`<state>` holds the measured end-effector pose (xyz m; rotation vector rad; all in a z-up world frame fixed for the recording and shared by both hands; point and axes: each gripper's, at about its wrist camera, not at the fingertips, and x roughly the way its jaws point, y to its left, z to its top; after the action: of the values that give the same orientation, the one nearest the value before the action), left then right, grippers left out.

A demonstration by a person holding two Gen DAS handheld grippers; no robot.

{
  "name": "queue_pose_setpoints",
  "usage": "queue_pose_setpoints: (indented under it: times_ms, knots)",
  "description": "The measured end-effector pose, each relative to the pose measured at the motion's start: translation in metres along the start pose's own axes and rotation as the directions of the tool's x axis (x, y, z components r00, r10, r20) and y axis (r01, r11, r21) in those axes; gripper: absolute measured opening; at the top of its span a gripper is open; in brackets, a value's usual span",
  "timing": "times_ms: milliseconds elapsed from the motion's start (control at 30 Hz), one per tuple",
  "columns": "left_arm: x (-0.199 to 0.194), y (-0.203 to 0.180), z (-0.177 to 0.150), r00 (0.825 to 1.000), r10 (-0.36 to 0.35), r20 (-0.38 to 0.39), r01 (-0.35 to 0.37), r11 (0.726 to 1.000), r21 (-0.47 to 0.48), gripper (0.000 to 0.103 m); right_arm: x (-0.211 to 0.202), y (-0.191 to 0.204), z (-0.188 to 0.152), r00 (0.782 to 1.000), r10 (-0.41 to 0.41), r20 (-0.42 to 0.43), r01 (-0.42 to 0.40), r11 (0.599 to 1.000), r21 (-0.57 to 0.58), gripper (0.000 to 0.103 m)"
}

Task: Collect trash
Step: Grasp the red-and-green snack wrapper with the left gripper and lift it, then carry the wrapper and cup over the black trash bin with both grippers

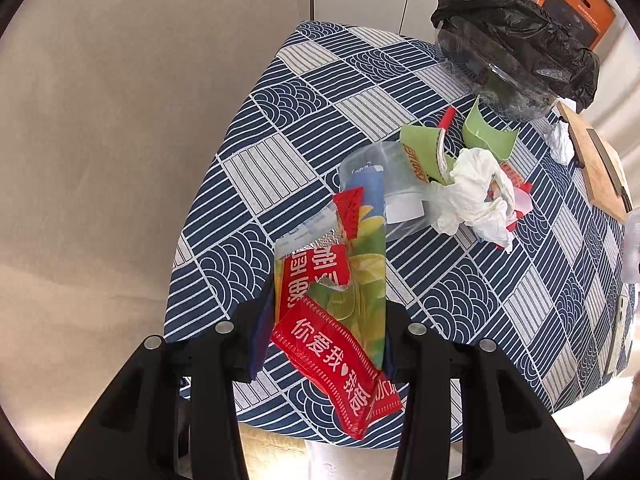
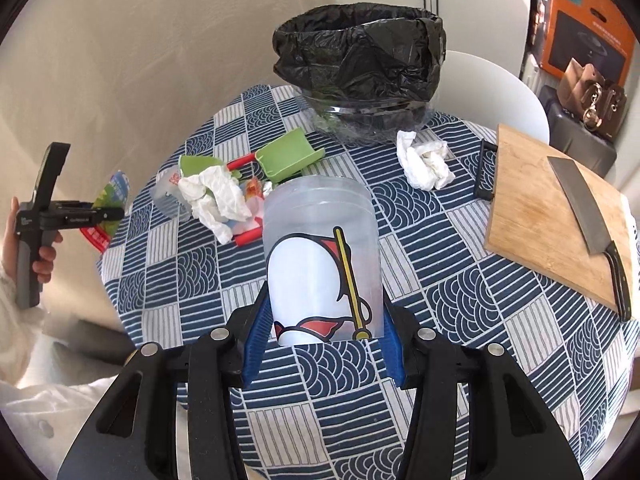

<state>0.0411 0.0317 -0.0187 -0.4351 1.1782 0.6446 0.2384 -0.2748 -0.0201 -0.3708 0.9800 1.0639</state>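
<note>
My left gripper is shut on a bundle of wrappers: red packets with white lettering and a green and yellow snack bag, hanging above the table's near edge. In the right wrist view that gripper shows from the side at the far left, held by a hand. My right gripper is shut on a translucent plastic cup with a printed figure, held above the patterned tablecloth. A bin lined with a black bag stands at the table's far side, also the bin.
A pile of trash lies mid-table: a crumpled tissue, green paper pieces, a tipped clear cup. Another tissue lies near the bin. On the right is a wooden cutting board with a cleaver.
</note>
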Motion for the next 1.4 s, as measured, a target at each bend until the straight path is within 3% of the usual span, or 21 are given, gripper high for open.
queue_pose_setpoints:
  times_ms: [133, 333, 600, 767, 900, 967, 1400]
  knots:
    - [-0.01, -0.002, 0.026, 1.0, -0.003, 0.029, 0.002, 0.999, 0.036, 0.043, -0.011, -0.009, 0.008, 0.999, -0.023, 0.034, 0.022, 0.999, 0.036, 0.045]
    - [-0.026, -0.023, 0.073, 0.992, -0.085, 0.096, 0.075, 0.992, 0.106, 0.043, -0.022, -0.022, 0.023, 0.996, -0.035, 0.077, 0.024, 0.99, 0.138, 0.045]
    - [-0.044, -0.059, 0.137, 0.974, -0.17, 0.151, 0.131, 0.962, 0.241, 0.043, -0.038, -0.023, 0.06, 0.987, -0.05, 0.152, 0.021, 0.982, 0.186, 0.047]
    - [-0.051, -0.077, 0.175, 0.954, -0.246, 0.172, 0.183, 0.931, 0.315, 0.043, -0.041, -0.018, 0.087, 0.976, -0.038, 0.213, -0.005, 0.981, 0.196, 0.047]
    - [-0.056, -0.094, 0.201, 0.932, -0.318, 0.173, 0.232, 0.892, 0.389, 0.043, -0.036, -0.013, 0.111, 0.97, -0.05, 0.239, -0.001, 0.978, 0.21, 0.047]
    - [-0.055, -0.099, 0.214, 0.911, -0.383, 0.15, 0.297, 0.864, 0.407, 0.043, -0.033, -0.013, 0.122, 0.966, -0.056, 0.251, -0.002, 0.974, 0.225, 0.048]
    - [-0.035, -0.136, 0.28, 0.792, -0.6, 0.109, 0.479, 0.723, 0.498, 0.044, -0.007, -0.009, 0.193, 0.954, -0.101, 0.284, 0.027, 0.967, 0.252, 0.048]
